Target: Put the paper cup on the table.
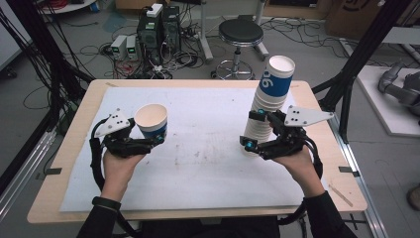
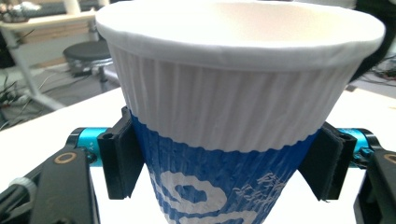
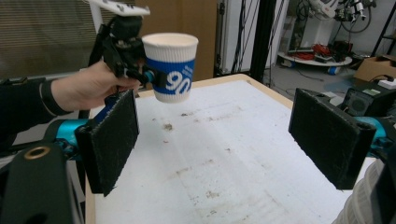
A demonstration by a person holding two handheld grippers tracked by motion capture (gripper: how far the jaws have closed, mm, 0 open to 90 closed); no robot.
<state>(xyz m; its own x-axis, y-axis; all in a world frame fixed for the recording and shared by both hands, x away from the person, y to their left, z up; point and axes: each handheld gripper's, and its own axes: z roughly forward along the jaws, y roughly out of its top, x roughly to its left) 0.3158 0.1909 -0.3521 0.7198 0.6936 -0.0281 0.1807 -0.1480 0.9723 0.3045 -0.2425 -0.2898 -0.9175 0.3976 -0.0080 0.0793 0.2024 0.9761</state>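
One white-and-blue ribbed paper cup (image 1: 152, 121) is off the tall stack of matching cups (image 1: 267, 106), clamped in the left gripper (image 1: 148, 141) above the white-covered tabletop (image 1: 208, 148). The right gripper (image 1: 255, 131) sits beside the stack's base, probably steadying it with slack jaws; setting the cup down remains.

— What is the left gripper (image 1: 153, 141) doing?
— Its jaws are pressing a cup's sides, held above the table.
— And the right gripper (image 1: 253, 130)?
— Its jaws are standing apart, with nothing showing between the pads.

Between the left tongs (image 1: 157, 140) and right tongs (image 1: 251, 130) the tabletop (image 1: 208, 148) lies open; the cup stack (image 1: 267, 106) blocks passage just beside the right tongs.
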